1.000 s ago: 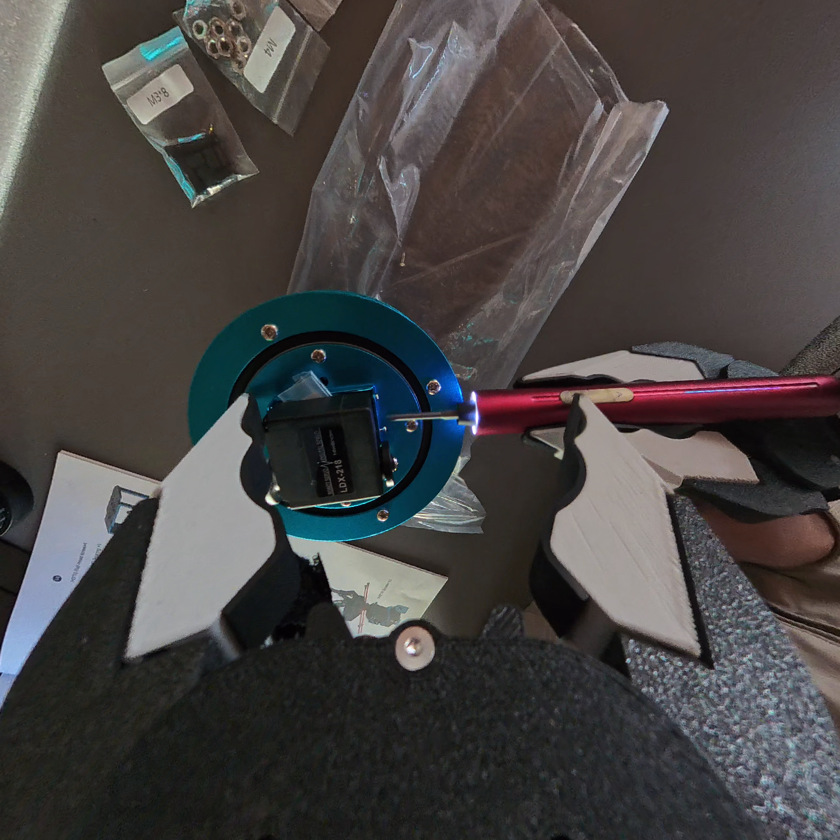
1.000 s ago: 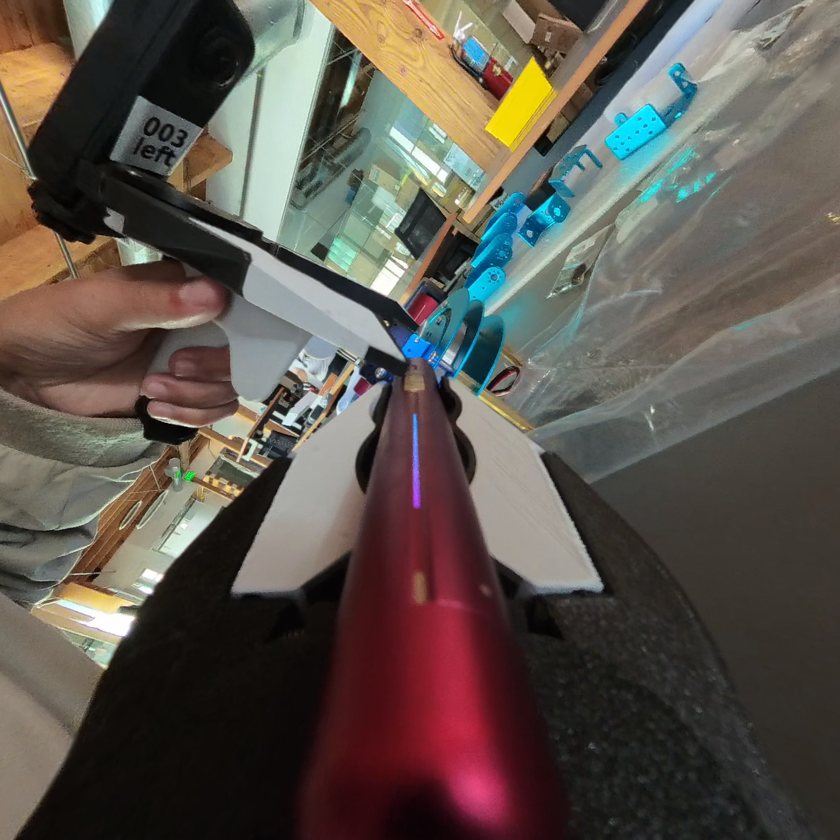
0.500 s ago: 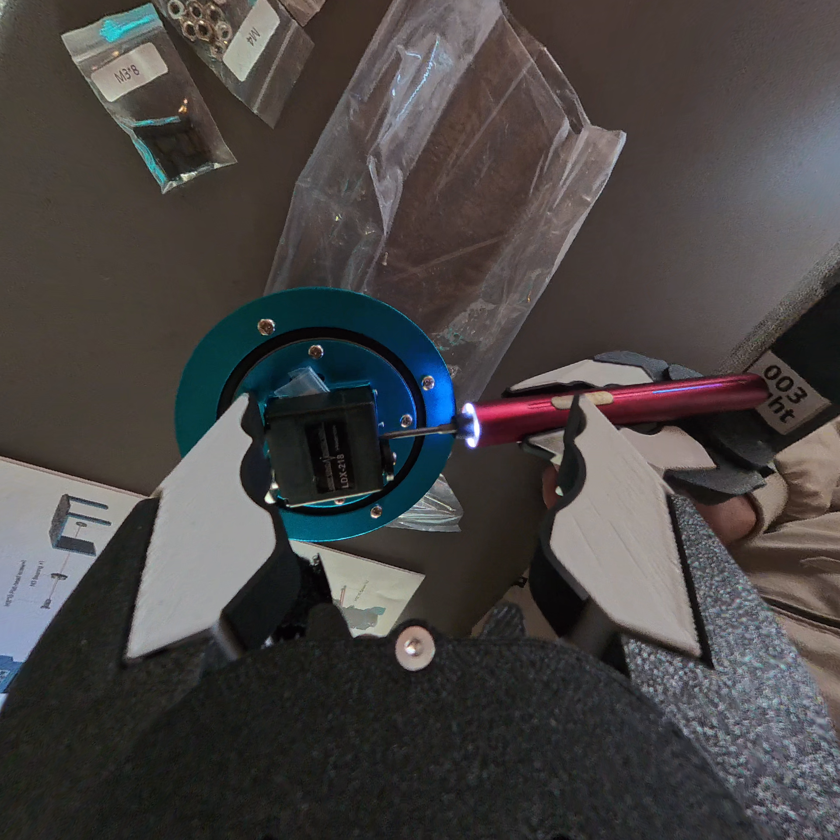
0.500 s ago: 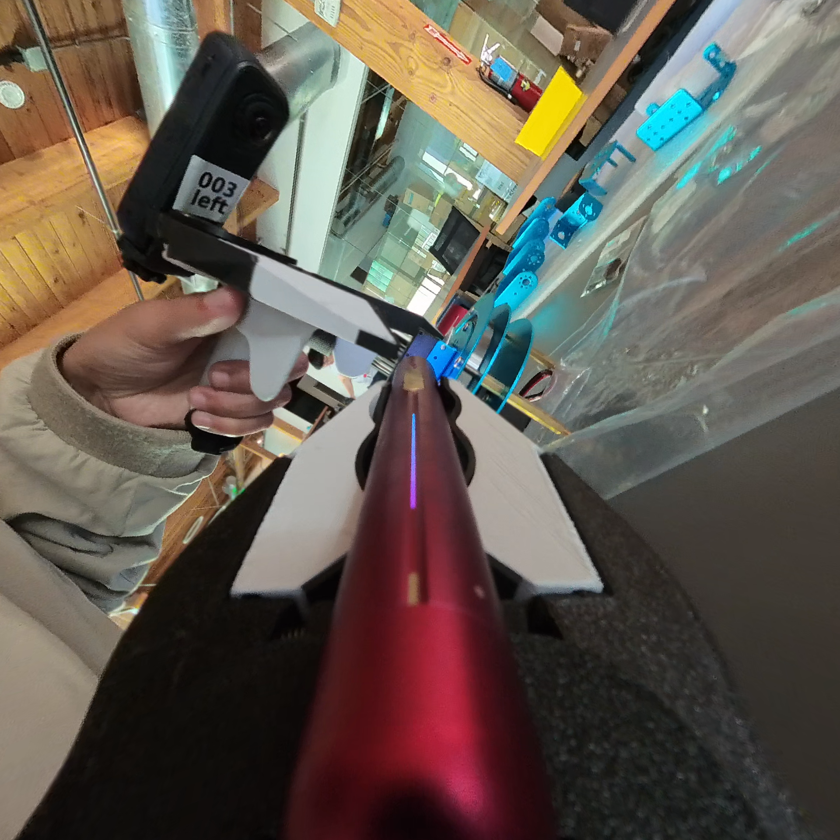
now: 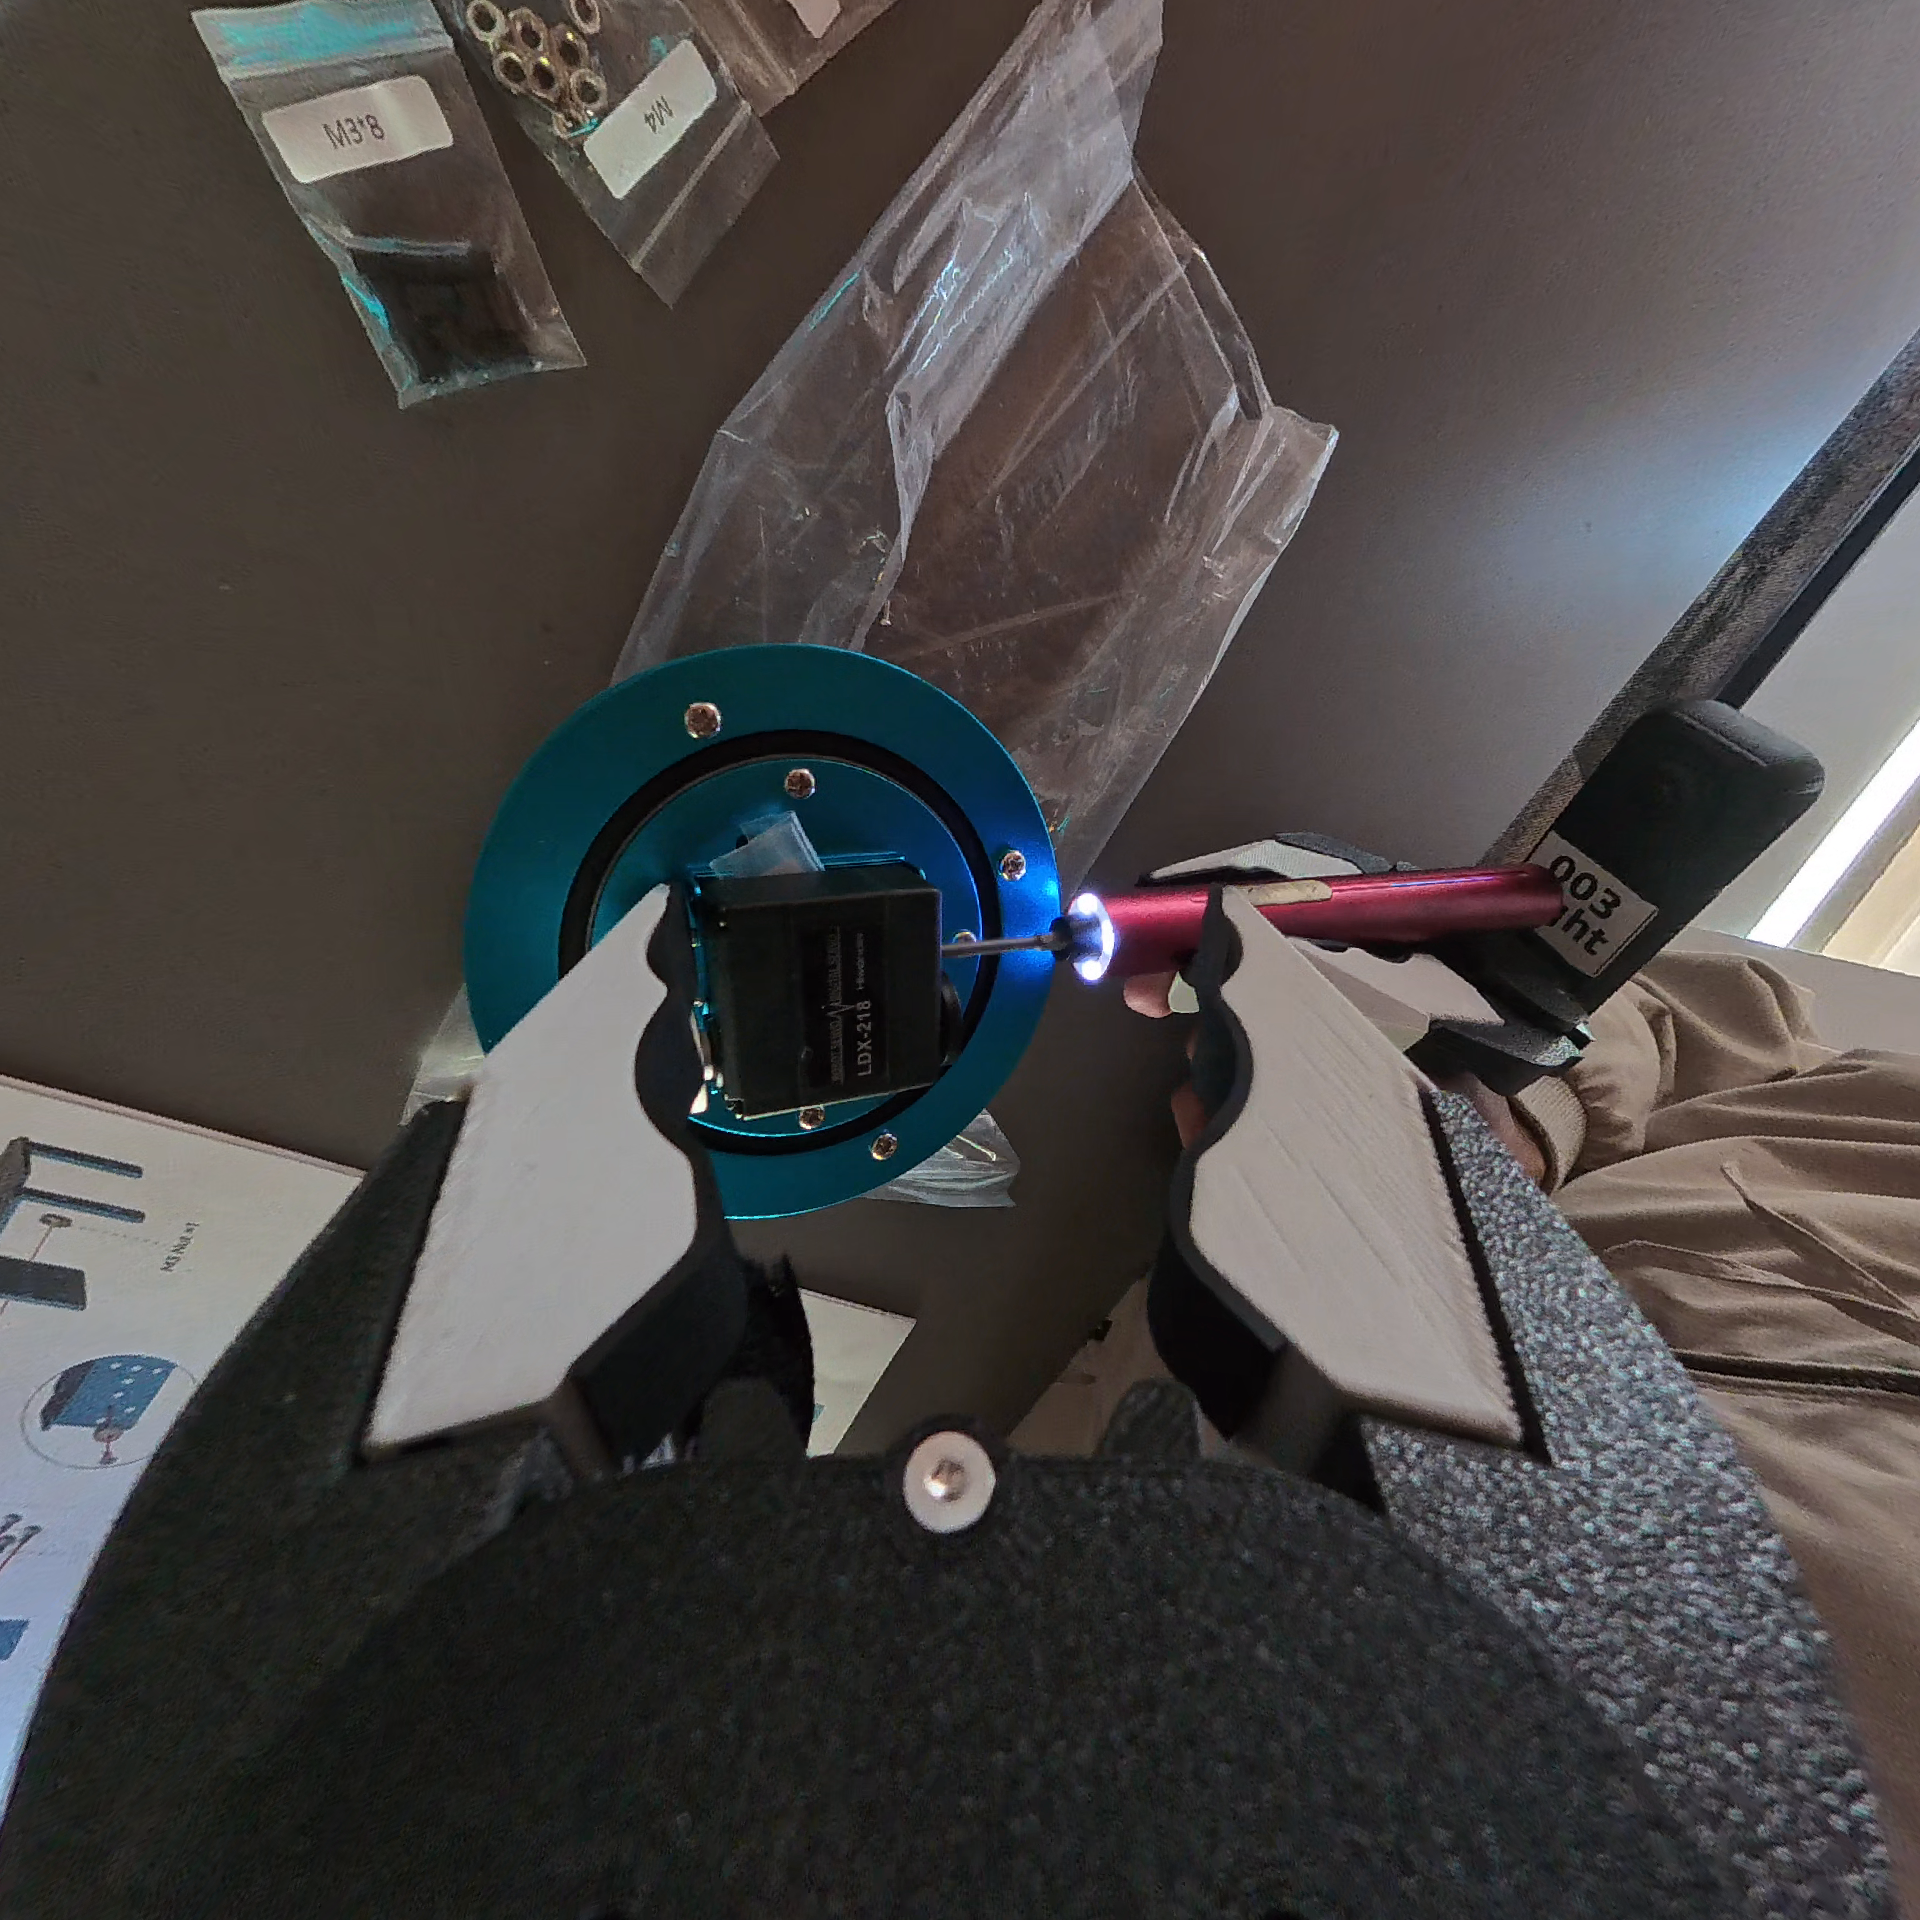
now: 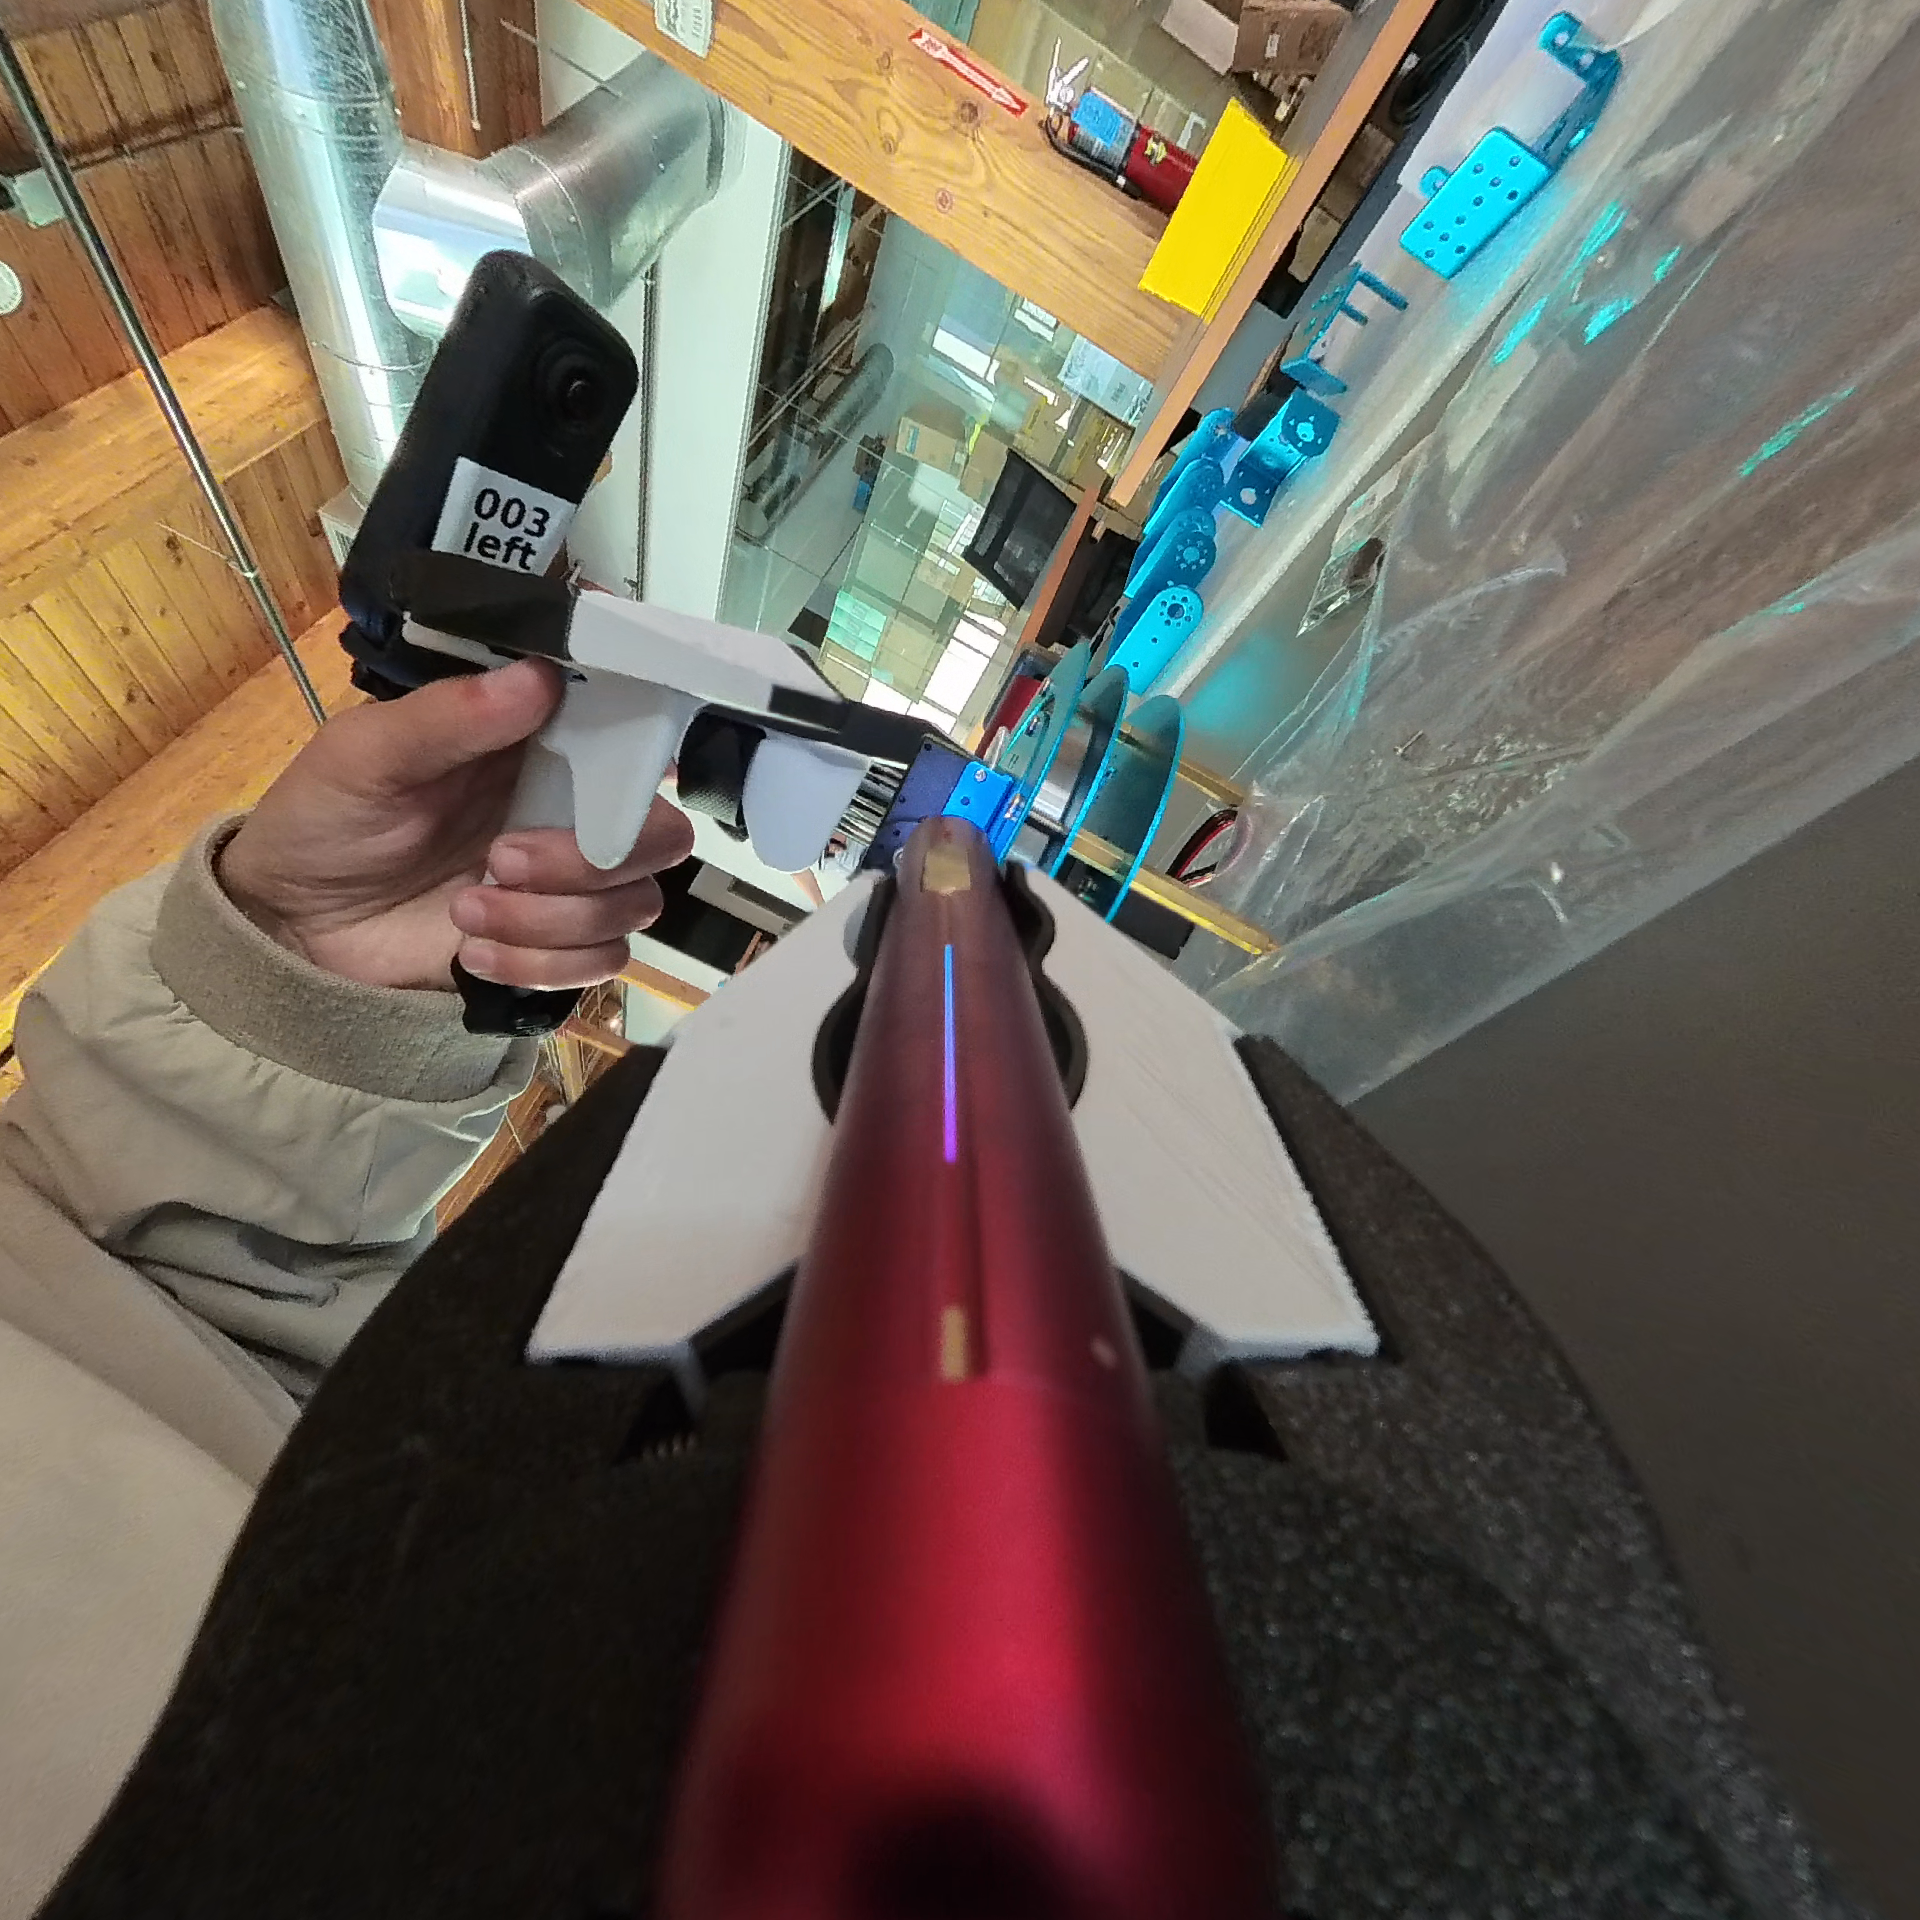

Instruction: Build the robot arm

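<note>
- At the far left of the left wrist view, a white instruction sheet [image 5: 156, 1320] with drawings lies on the dark table [image 5: 1558, 312].
- Above it, two small clear bags lie flat: one [image 5: 395, 208] with dark parts, one [image 5: 613, 114] with metal nuts, each with a white label.
- In the middle, a teal ring plate [image 5: 520, 904] with small screws round its rim carries a black servo [image 5: 821, 997], a boxy block with a pale label on its top face.
- The left gripper [image 5: 935, 997] is spread wide; its left finger [image 5: 561, 1174] touches the servo's left side, while the right finger [image 5: 1330, 1184] stands well apart from it, so it clamps nothing.
- Behind the plate, a large empty clear bag [image 5: 987, 468] lies crumpled on the table, its lower end under the plate.
- To the right, a red screwdriver [image 5: 1330, 914], slim, metallic, with a lit white ring at its nose, points its thin bit at the servo's right side; whether the tip touches cannot be told.
- The right gripper [image 5: 1299, 914] is closed round the screwdriver's barrel; in the right wrist view both white fingers [image 6: 717, 1143] press the red shaft [image 6: 956, 1455], which bears a thin blue light strip.
- In that view a hand [image 6: 416, 831] in a beige sleeve holds the left gripper [image 6: 862, 748], and blue brackets [image 6: 1475, 208] lie farther along the table.
</note>
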A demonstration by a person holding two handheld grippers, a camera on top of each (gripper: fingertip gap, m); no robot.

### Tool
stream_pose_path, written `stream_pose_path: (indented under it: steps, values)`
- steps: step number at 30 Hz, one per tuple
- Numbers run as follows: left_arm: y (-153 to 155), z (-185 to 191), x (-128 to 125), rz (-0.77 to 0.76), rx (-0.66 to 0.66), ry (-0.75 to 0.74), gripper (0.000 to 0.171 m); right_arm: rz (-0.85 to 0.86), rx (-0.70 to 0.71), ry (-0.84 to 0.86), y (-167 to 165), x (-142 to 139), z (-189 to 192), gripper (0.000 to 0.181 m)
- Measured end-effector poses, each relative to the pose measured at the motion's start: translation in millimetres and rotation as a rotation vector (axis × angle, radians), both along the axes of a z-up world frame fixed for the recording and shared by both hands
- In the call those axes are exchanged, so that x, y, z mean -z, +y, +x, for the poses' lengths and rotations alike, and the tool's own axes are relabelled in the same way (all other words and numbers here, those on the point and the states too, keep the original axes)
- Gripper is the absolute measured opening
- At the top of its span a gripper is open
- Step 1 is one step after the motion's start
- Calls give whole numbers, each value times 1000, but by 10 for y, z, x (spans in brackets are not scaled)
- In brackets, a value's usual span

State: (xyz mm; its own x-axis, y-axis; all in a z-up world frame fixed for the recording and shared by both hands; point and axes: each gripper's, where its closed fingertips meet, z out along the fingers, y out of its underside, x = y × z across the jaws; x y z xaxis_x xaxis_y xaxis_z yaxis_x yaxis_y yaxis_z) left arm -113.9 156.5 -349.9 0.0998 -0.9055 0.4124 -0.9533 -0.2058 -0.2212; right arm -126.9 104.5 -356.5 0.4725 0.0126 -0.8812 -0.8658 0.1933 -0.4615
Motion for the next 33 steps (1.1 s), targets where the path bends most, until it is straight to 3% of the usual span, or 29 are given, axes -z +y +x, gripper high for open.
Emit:
stream_pose_path:
  steps: [27,30,33]
  values:
    - [21,-40,35,60,22,3,91,4,-11,23,-6,19,18,21]
    - [-25,-68,47,87,76,3,97,-3,-11,2,-3,12,18,21]
    - [-139,-87,63,102,116,39,122,-21,-7,-46,12,3,-3,21]
